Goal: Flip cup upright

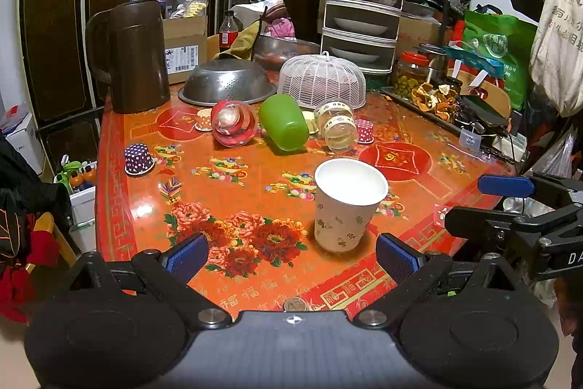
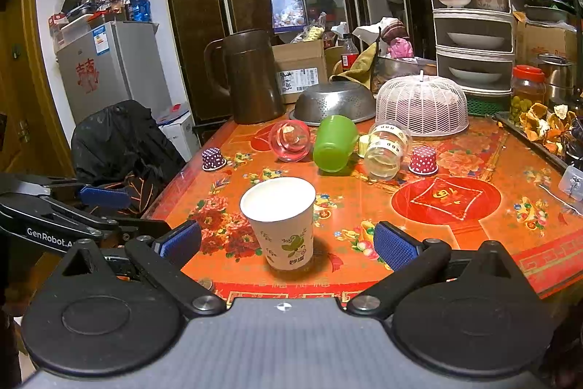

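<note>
A white paper cup with a leaf print stands upright, mouth up, near the front edge of the red floral table; it also shows in the right wrist view. My left gripper is open and empty, just short of the cup, which stands a little right of its centre. My right gripper is open and empty, with the cup between and just beyond its blue pads. A green cup lies on its side further back, also in the right wrist view.
A pink glass and a clear jar lie on their sides beside the green cup. Small polka-dot cups sit upside down. A brown jug, steel colander and white mesh cover stand behind. A tray lines the right edge.
</note>
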Demonstrator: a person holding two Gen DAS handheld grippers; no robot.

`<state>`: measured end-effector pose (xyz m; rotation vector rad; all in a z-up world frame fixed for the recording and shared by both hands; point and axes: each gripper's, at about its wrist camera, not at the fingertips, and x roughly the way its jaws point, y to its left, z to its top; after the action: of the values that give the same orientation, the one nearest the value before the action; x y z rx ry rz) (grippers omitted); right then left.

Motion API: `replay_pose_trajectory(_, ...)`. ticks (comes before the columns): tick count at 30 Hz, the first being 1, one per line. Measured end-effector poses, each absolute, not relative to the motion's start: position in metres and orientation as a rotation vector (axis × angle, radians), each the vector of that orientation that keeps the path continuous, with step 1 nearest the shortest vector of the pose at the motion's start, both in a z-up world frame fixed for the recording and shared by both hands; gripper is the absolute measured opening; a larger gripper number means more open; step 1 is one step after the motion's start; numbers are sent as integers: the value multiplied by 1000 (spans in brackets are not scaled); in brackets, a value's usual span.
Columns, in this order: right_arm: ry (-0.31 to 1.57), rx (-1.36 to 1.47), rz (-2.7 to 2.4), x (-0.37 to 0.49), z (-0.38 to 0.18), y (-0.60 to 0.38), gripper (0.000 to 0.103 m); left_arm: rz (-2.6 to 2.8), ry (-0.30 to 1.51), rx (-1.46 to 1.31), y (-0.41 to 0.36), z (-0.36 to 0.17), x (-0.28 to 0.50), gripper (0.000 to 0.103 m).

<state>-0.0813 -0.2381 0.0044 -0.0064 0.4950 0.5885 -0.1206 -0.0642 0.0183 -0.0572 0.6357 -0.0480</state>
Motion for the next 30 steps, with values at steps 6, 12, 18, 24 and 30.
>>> replay_pose_trajectory(6, 494, -3, 590, -82, 4, -238, 102, -48, 636, -57, -64, 18, -120, 100)
replay_pose_trajectory(12, 494, -2, 588, -82, 4, -238, 102, -47, 638, -58, -64, 18, -120, 100)
replay_pose_trajectory(18, 497, 0, 591, -83, 3, -237, 102, -46, 641, -59, -63, 16, -120, 100)
replay_pose_trajectory(24, 498, 2, 594, -83, 3, -236, 102, -45, 644, -58, -63, 15, -119, 100)
replay_pose_trajectory(30, 498, 2, 595, -83, 2, -236, 102, -45, 647, -59, -63, 13, -118, 100)
